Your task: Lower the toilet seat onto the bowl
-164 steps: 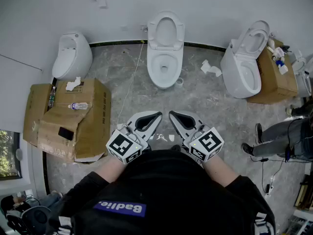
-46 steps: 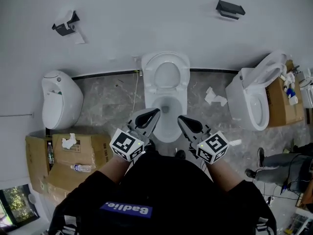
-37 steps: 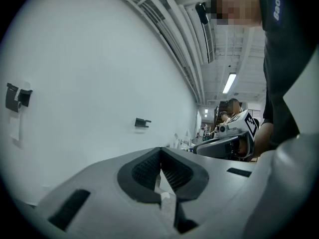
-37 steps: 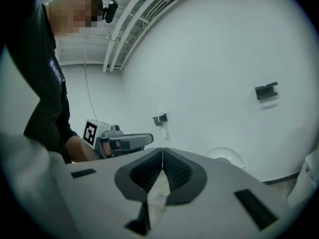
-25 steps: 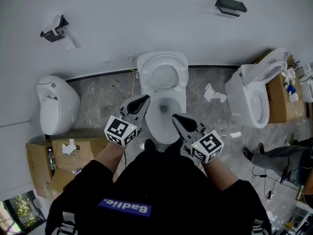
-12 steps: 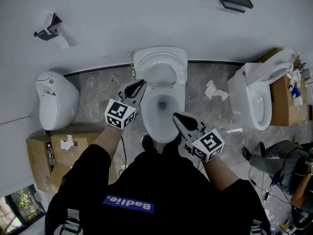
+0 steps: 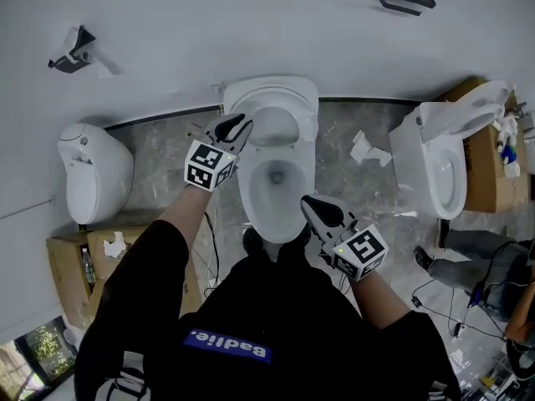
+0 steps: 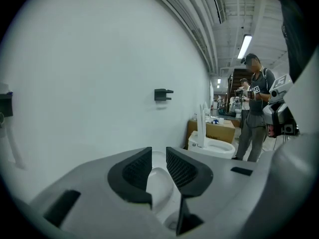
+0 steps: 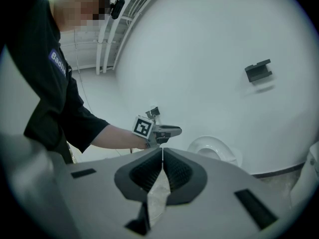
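The raised seat stands back against the wall, so only its front and side edges can be reached. The space above the bowl is open. Bare floor runs along both sides, with crumpled paper lying on the right. The left toilet and the right toilet stand well apart.

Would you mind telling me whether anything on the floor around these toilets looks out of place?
Yes: crumpled white paper lies loose on the marble floor between the middle toilet and the right toilet. That right toilet also stands turned at an angle to the wall, beside a cardboard box.
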A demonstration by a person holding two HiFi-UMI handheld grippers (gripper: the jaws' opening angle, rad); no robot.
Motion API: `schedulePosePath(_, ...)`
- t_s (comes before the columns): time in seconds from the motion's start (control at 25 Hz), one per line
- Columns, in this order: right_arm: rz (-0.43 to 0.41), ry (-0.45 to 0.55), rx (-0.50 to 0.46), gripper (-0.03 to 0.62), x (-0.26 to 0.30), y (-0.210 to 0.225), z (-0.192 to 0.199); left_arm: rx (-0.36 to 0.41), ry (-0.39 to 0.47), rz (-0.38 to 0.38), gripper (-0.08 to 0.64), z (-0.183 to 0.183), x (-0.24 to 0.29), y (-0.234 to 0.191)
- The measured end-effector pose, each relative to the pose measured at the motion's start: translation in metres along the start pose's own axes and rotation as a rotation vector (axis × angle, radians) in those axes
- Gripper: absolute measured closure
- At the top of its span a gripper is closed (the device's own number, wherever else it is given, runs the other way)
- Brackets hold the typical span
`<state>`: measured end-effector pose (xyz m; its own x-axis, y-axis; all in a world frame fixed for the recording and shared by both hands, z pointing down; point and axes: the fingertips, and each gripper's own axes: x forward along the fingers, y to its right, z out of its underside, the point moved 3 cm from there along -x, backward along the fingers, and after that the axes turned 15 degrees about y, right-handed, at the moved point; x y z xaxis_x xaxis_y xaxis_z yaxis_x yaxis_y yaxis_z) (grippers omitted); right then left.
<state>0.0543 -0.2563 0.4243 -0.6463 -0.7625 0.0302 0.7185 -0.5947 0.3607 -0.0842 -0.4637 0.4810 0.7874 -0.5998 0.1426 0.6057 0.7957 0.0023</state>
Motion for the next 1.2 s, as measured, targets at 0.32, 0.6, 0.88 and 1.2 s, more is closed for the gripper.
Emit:
schedulePosePath(0.32,-0.023,-0.032,-0.013,0.565,-0.001,-0.001,0.000,0.038,-0.117,0.013,0.453,0.034,0.029,-0.023)
schedulePosePath(0.6,0.034,-0.055,-0.003,0.565,-0.012,0.010,0.010,0.117,-0.220,0.029,0.449,0.069,0.067,-0.056)
schedulePosePath(0.88,0.101,-0.086,0.010,0.565,-0.033,0.017,0.024,0.180,-0.325,0.025,0.446,0.102,0.094,-0.078)
schedulePosePath(1.2,0.173,-0.096,0.036,0.564,-0.055,0.020,0.035,0.315,-0.409,0.104,0.448,0.118,0.107,-0.083)
